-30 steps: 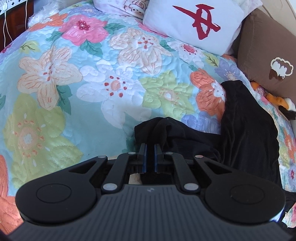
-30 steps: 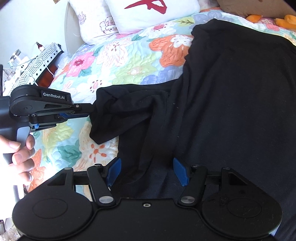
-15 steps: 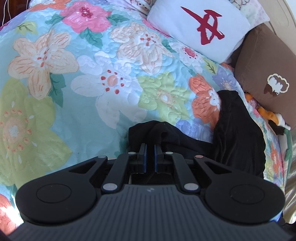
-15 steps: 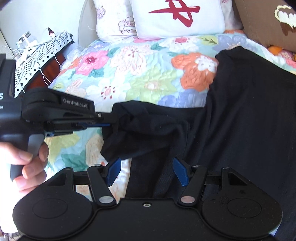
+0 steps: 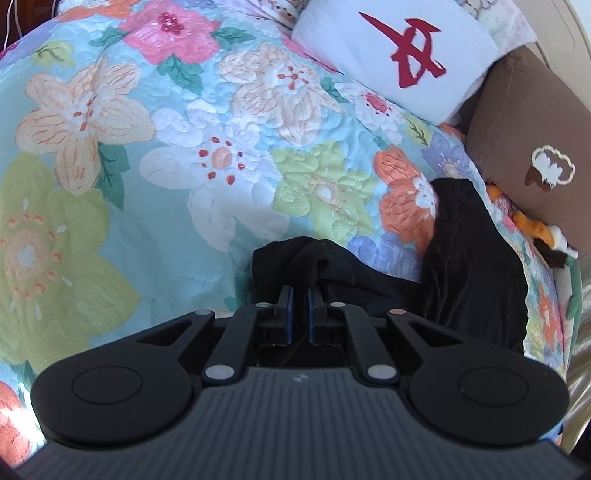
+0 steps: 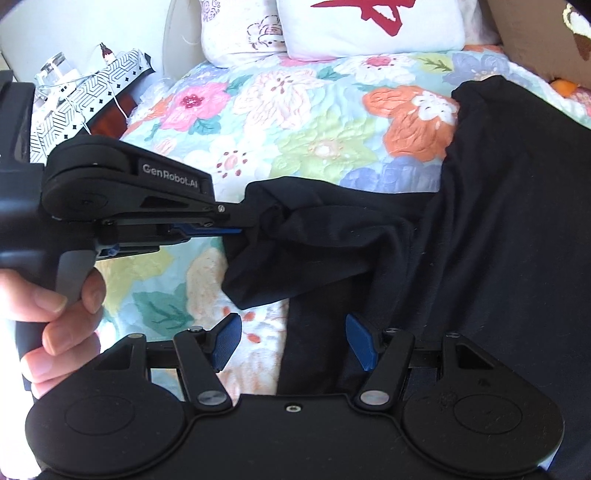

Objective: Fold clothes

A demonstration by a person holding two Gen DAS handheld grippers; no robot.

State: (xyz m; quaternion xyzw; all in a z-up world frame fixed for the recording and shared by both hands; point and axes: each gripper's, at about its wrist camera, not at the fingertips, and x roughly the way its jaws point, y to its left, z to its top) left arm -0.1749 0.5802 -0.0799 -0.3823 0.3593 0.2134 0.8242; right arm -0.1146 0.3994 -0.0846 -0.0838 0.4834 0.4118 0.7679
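Observation:
A black garment (image 6: 498, 229) lies spread over the floral quilt (image 6: 295, 122) on the bed. My left gripper (image 5: 298, 291) is shut on the garment's sleeve (image 5: 306, 258) and holds it lifted off the quilt; it also shows in the right wrist view (image 6: 236, 227), pinching the bunched sleeve (image 6: 314, 240) from the left. My right gripper (image 6: 291, 332) is open and empty, hovering over the garment's near left edge. The garment's body (image 5: 469, 266) shows at the right of the left wrist view.
A white pillow with a red character (image 5: 399, 55), a brown cushion (image 5: 528, 147) and a flowered pillow (image 6: 240, 29) lie at the bed's head. A soft toy (image 5: 543, 236) lies by the brown cushion. A nightstand with cables (image 6: 85, 92) stands left of the bed.
My left gripper has lifted the sleeve and carried it to the right, toward the garment's body. My right gripper has pulled back a little and stayed open.

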